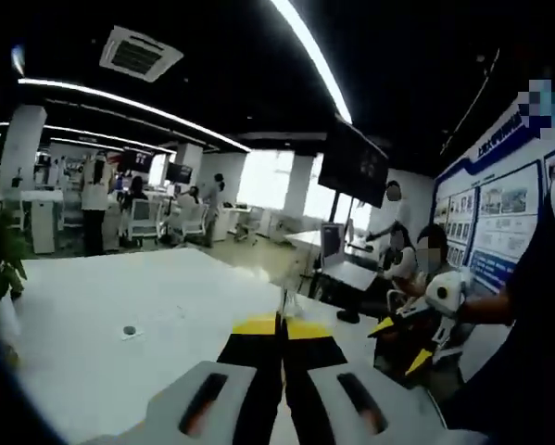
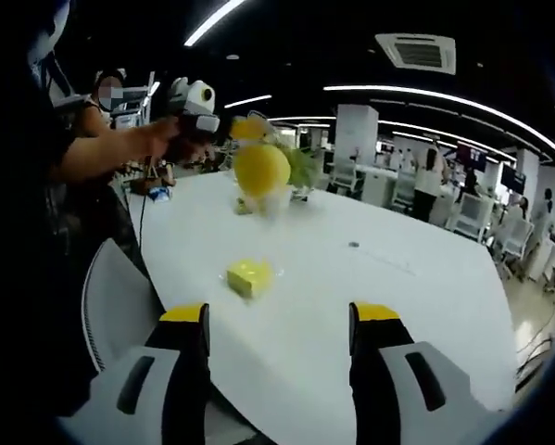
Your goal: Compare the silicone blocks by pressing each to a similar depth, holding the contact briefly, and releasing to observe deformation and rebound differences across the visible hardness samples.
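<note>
The right claw [image 2: 277,324] is held wide above the desk [image 2: 425,306], presumably lined up for pressing the yellow block [image 2: 248,276]; the left claw [image 1: 283,326] is closed, empty.

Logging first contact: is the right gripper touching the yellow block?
Apart. The right gripper view shows white table between the open right gripper and the yellow block.

Broad bare stretch of white table [image 2: 388,278] ahead of the right gripper [image 2: 279,320], jaws spread, yellow block [image 2: 249,276] at 11 o'clock, potted plant [image 2: 296,171] and another person's gripper [image 2: 245,130] beyond at 12, chair back [image 2: 119,301] at 9 o'clock
</note>
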Demonstrator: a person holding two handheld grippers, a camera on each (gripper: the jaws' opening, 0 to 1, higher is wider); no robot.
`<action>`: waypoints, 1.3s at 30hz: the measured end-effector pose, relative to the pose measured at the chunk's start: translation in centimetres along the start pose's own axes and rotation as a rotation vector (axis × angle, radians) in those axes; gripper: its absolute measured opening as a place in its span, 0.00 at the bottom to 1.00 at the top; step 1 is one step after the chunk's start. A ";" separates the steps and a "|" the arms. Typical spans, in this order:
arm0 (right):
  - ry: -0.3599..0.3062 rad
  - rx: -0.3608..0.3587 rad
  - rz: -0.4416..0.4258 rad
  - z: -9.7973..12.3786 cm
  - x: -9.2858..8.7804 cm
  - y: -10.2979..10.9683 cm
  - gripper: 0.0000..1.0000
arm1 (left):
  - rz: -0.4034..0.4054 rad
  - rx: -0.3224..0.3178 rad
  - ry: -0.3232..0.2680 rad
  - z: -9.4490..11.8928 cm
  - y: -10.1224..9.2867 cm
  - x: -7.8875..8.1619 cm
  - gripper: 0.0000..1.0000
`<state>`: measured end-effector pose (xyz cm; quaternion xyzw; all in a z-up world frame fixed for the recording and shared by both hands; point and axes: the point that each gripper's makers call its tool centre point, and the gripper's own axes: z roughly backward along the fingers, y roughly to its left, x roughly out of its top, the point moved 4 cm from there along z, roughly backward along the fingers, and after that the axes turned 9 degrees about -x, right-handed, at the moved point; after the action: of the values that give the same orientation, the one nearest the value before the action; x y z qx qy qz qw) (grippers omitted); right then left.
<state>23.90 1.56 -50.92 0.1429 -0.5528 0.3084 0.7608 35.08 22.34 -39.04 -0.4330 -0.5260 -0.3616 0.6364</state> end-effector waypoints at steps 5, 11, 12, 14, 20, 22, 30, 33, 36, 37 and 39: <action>0.007 0.011 0.022 -0.9 0.5 0.1 0.54 | 0.018 -0.034 -0.027 -0.7 -0.5 1.1 0.00; -0.009 0.068 0.002 -1.9 1.8 0.4 0.58 | -0.020 -0.081 -0.005 -1.9 -1.5 1.8 0.00; -0.023 0.101 -0.026 -2.0 2.5 0.5 0.60 | -0.034 -0.085 -0.004 -2.1 -1.6 2.0 0.00; -0.060 0.182 -0.082 -2.1 3.8 1.3 0.67 | -0.022 -0.093 -0.006 -2.1 -1.5 2.1 0.00; -0.126 0.218 -0.062 -2.2 7.0 0.4 0.73 | -0.017 -0.117 -0.009 -2.1 -1.9 2.6 0.00; -0.159 0.230 -0.073 -2.4 7.9 0.0 0.78 | -0.017 -0.130 -0.015 -2.1 -2.1 2.8 0.00; -0.181 0.259 0.001 -4.2 10.8 -1.3 0.66 | -0.018 -0.165 -0.008 -2.3 -2.6 3.0 0.00; -0.186 0.281 0.004 -5.2 11.7 -1.1 0.64 | 0.005 -0.175 -0.013 -2.4 -2.8 3.2 0.00; -0.189 0.309 0.006 -6.2 12.6 -0.8 0.63 | -0.001 -0.188 -0.013 -2.5 -3.1 3.4 0.00; -0.193 0.317 0.004 -6.5 12.9 -0.7 0.63 | 0.001 -0.194 -0.014 -2.5 -3.2 3.5 0.00; -0.205 0.346 -0.004 -7.2 13.7 -0.4 0.61 | 0.004 -0.199 -0.019 -2.6 -3.4 3.8 0.00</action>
<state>32.28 9.48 -40.68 0.3032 -0.5659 0.3809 0.6653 33.56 18.69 -34.96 -0.4986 -0.4927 -0.4065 0.5860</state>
